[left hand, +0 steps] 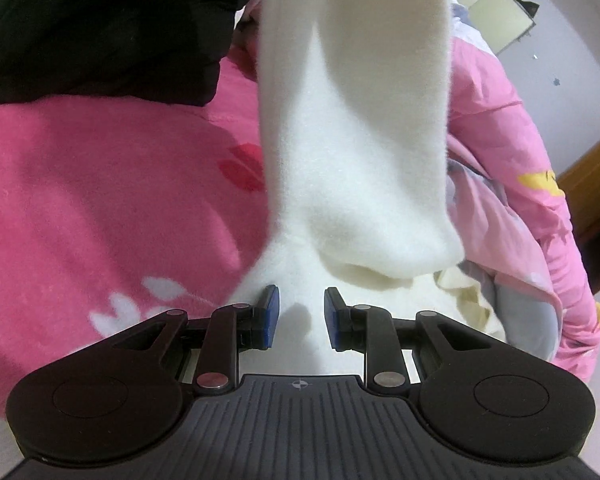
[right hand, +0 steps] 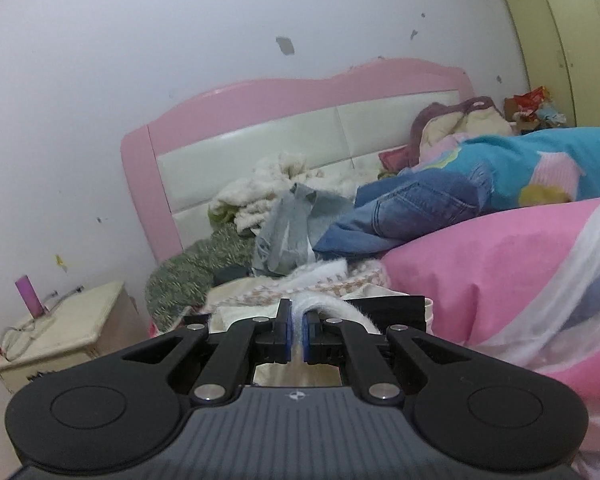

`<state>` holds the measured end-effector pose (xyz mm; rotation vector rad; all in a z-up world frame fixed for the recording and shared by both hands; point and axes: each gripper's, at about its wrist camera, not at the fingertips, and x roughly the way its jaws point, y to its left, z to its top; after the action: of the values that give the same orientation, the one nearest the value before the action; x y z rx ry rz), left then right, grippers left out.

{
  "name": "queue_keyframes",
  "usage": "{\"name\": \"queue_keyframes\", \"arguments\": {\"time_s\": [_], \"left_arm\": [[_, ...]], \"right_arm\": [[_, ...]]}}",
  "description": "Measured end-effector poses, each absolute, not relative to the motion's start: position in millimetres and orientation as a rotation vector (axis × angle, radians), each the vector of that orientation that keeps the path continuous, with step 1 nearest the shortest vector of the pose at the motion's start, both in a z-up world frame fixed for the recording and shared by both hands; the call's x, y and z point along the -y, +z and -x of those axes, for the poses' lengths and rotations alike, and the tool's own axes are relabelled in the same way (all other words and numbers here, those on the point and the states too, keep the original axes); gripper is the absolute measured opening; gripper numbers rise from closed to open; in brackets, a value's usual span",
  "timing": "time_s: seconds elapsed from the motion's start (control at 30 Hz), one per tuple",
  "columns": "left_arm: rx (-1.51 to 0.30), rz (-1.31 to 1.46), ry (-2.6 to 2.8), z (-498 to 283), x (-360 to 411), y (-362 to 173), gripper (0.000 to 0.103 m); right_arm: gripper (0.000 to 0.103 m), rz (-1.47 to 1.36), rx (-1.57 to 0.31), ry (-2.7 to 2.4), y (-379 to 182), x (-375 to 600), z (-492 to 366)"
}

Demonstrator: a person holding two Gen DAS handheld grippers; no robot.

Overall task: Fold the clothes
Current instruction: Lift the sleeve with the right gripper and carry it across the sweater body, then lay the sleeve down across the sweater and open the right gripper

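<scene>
A white fluffy garment (left hand: 340, 140) rises taut from my left gripper (left hand: 301, 314) toward the top of the left wrist view. It hangs in two folded lengths over the pink blanket (left hand: 100, 184). The left gripper's blue pads (left hand: 270, 316) stand a little apart with a gathered bunch of this white fabric pinched between them. In the right wrist view my right gripper (right hand: 297, 330) is lifted above the bed. Its pads are nearly together on a thin edge of the same white garment (right hand: 340, 310), which drapes off to the right over one finger.
A black garment (left hand: 100, 28) lies at the blanket's far left. A pink duvet (left hand: 512, 184) and cream cloth (left hand: 472, 300) sit to the right. By the pink headboard (right hand: 236, 96) lies a pile with jeans (right hand: 412, 208) and knitwear. A cream nightstand (right hand: 60, 332) stands left, a wardrobe (right hand: 568, 40) right.
</scene>
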<state>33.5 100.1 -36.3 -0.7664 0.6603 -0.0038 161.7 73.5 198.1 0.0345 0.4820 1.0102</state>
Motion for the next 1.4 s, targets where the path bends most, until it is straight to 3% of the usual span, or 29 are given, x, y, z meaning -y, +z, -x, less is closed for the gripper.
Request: {"name": "queue_keyframes", "arguments": {"time_s": [0.43,0.67,0.83,0.9,1.0,1.23,1.4], "left_arm": [[-0.652,0.757,0.016,-35.5,-101.3,-38.6,0.024],[-0.647,0.747,0.024,-36.5,-99.2,-38.3,0.024],[-0.647,0.745,0.023,-37.3,-99.5,-38.0,0.024],[-0.646,0.746,0.025,-36.5,-99.1,-37.8,0.024],[-0.646,0.748,0.026,-35.5,-98.8,-37.6,0.024],[-0.645,0.749,0.024,-35.8,-99.1,-39.0,0.024],[-0.645,0.748,0.028,-36.0,-98.4,-39.2,0.024]], "right_arm": [[0.008,0.16,-0.579,0.917,139.7,-130.7,-179.3],[0.014,0.145,-0.602,0.871,140.9,-131.8,-176.7],[0.03,0.126,-0.521,0.815,161.6,-127.1,-170.0],[0.051,0.095,-0.462,0.796,170.2,-121.6,-167.7],[0.061,0.037,-0.407,0.803,183.4,-114.3,-165.0],[0.06,0.001,-0.361,0.845,200.0,-91.8,-149.6],[0.039,0.258,-0.472,0.947,174.5,-90.3,-133.0]]}}
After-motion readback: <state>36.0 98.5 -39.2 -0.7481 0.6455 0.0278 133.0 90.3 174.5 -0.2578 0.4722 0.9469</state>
